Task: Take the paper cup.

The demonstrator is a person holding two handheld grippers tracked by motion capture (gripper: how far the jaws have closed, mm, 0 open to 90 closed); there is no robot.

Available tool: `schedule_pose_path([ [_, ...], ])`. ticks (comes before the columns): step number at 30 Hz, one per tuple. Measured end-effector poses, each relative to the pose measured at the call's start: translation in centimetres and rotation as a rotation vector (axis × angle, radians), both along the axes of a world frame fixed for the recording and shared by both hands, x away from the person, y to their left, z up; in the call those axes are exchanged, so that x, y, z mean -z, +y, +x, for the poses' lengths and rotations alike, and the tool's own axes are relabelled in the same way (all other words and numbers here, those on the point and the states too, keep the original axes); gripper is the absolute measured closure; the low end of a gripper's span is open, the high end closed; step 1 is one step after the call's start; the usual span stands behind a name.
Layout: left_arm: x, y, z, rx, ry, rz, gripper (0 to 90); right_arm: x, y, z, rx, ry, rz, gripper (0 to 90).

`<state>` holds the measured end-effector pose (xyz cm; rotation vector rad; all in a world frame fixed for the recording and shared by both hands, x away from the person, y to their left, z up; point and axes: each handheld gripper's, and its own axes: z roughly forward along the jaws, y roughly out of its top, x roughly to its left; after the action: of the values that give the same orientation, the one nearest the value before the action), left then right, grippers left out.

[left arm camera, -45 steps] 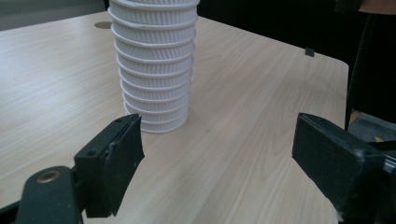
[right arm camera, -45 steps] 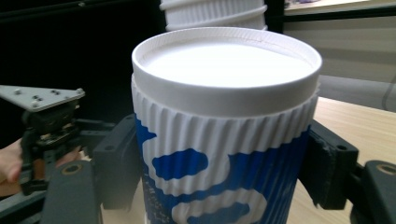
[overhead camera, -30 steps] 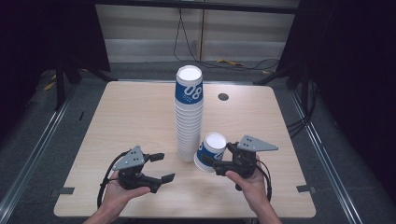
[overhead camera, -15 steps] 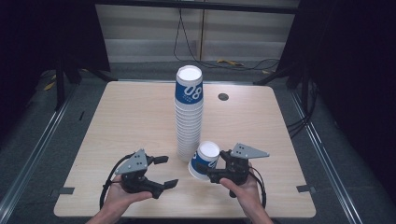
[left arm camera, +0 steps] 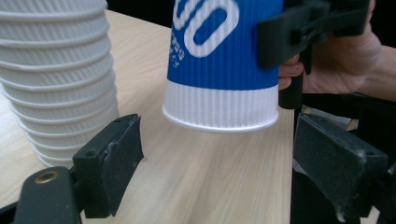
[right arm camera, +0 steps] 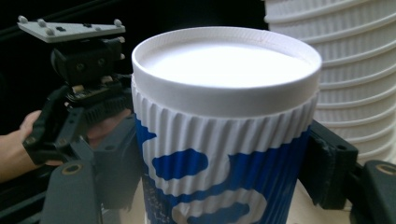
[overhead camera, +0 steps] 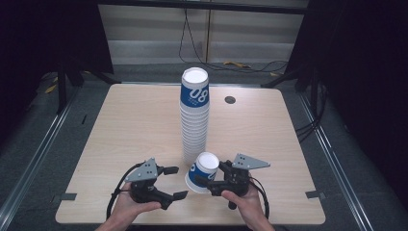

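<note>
A tall stack of upturned blue and white paper cups [overhead camera: 195,115] stands mid-table. My right gripper [overhead camera: 208,180] is shut on a single blue and white cup [overhead camera: 202,172], held bottom up and tilted just in front of the stack's foot. In the right gripper view the jaws clamp the cup [right arm camera: 224,116] on both ribbed sides, with the stack [right arm camera: 345,70] behind. My left gripper [overhead camera: 175,182] stands open to the cup's left, with nothing between its fingers. In the left gripper view the cup [left arm camera: 219,60] hangs rim down, a little above the table, beyond the open jaws and beside the stack [left arm camera: 56,70].
The wooden table [overhead camera: 125,125] has a small round cable hole [overhead camera: 230,100] at the back right. Dark floor and metal rails surround it. The left hand and its gripper [right arm camera: 79,93] sit behind the cup in the right gripper view.
My right gripper has carried the cup leftward and nearer to me, closer to the stack's foot. The left gripper has shifted slightly toward the front edge and stays open.
</note>
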<state>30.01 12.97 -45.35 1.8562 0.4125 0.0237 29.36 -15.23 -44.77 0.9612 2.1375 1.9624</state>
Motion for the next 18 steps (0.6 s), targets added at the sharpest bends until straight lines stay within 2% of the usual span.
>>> schedule_pose_path([
  [1, 0.1, -0.2, -0.1, -0.005, 0.004, -0.006, 15.7, 0.0, 0.1, 0.0, -0.008, 0.007, 0.018, 25.4],
  [7, 0.1, -0.7, -0.3, -0.009, 0.004, -0.014, 15.7, -0.1, 0.3, -0.2, -0.024, 0.011, 0.036, 25.5],
  [18, 0.6, -1.1, -0.3, 0.037, 0.000, -0.008, 15.5, 0.2, 1.2, -0.4, -0.053, 0.023, 0.051, 25.7],
])
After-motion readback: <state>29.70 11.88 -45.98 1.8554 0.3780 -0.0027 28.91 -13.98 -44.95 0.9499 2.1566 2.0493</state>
